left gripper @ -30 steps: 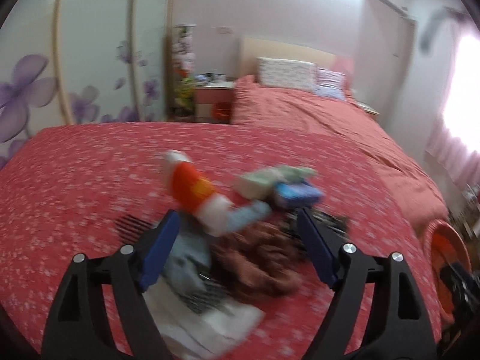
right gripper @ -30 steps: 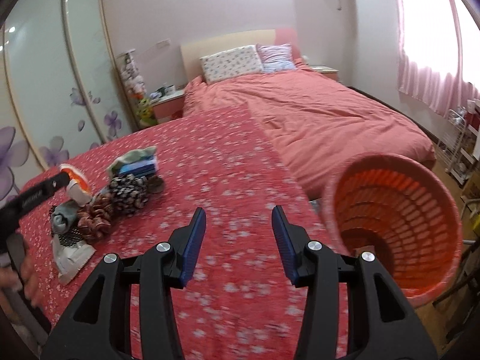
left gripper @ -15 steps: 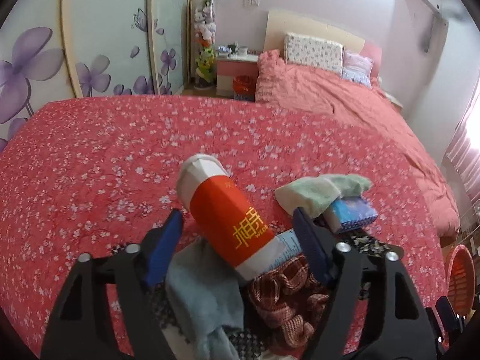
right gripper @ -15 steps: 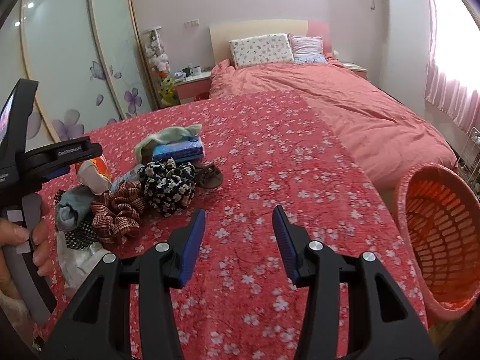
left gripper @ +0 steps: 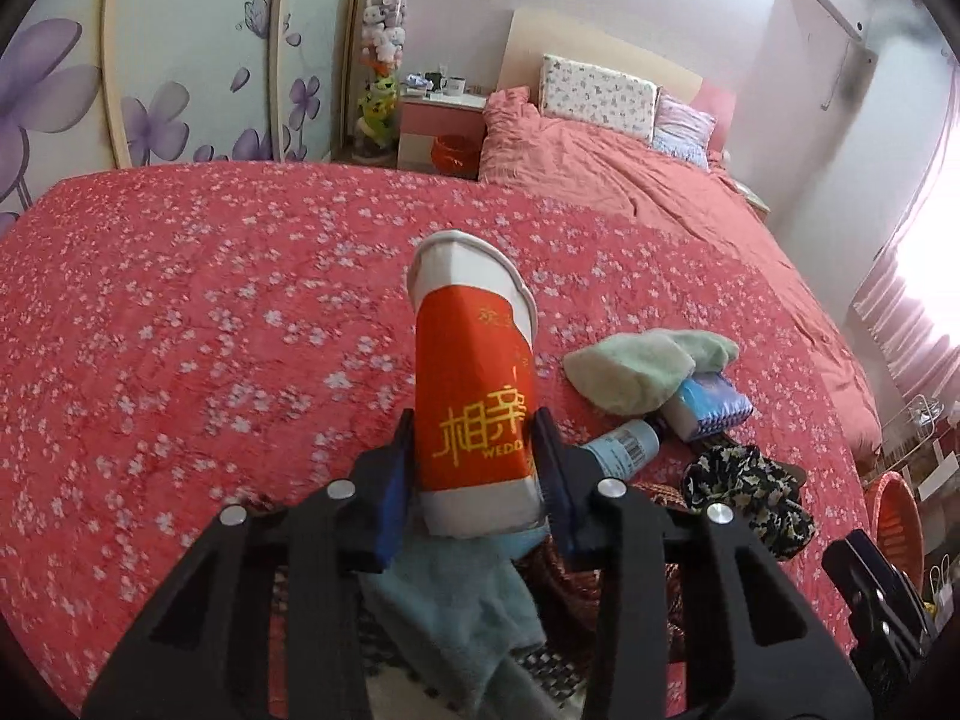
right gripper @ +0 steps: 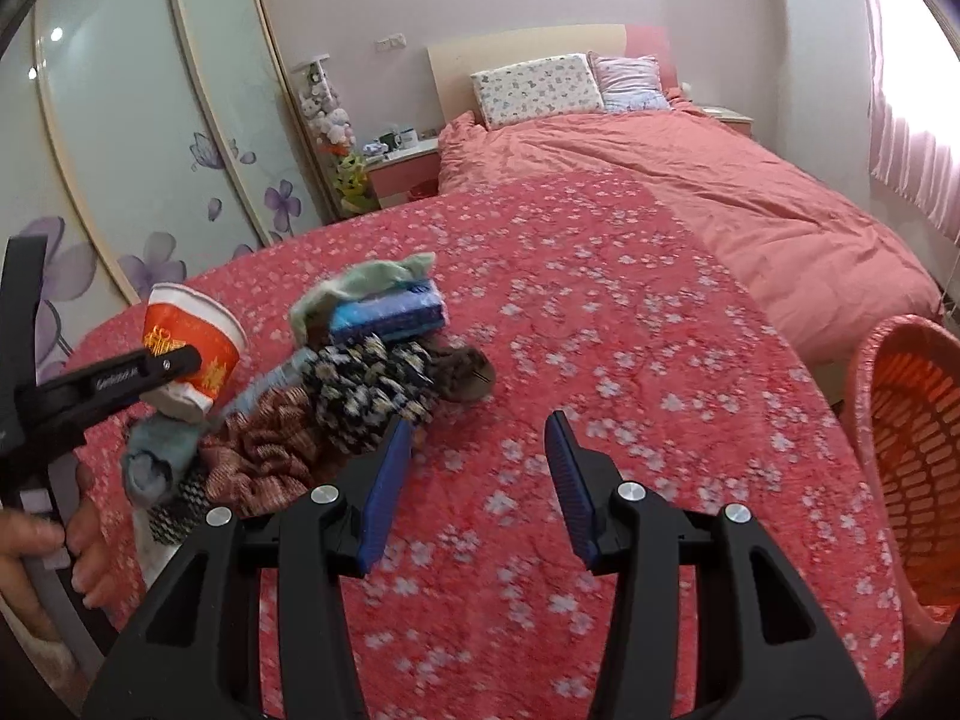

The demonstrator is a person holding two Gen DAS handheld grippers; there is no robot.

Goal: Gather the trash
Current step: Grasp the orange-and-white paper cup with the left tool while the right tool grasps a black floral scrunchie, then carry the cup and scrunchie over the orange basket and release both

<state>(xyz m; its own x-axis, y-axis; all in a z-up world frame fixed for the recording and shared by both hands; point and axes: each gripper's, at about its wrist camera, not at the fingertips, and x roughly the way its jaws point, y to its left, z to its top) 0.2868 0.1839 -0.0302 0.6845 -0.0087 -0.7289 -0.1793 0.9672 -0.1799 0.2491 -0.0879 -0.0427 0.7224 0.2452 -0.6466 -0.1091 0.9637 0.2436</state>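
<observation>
L gripper (left gripper: 474, 450) jaws closing on paper cup (left gripper: 471, 384) | R gripper (right gripper: 477, 468) apart, empty, basket (right gripper: 900, 444) at 3 o'clock | risk: we're likely crushing thin cup wall, slipping out mid-carry.

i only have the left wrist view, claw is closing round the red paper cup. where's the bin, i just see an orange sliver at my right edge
Observer: The orange basket stands on the floor off the table's right edge, open top up; the part of its inside that shows holds nothing.
Operator: is the right claw in the way
Observer: No. The right claw hovers open over bare tablecloth, holding nothing.
Operator: is my cup off the pile
Observer: The red paper cup tilts, mouth up, between the left claw fingers; its base sits over the blue-grey cloth, and contact can't be told.
</observation>
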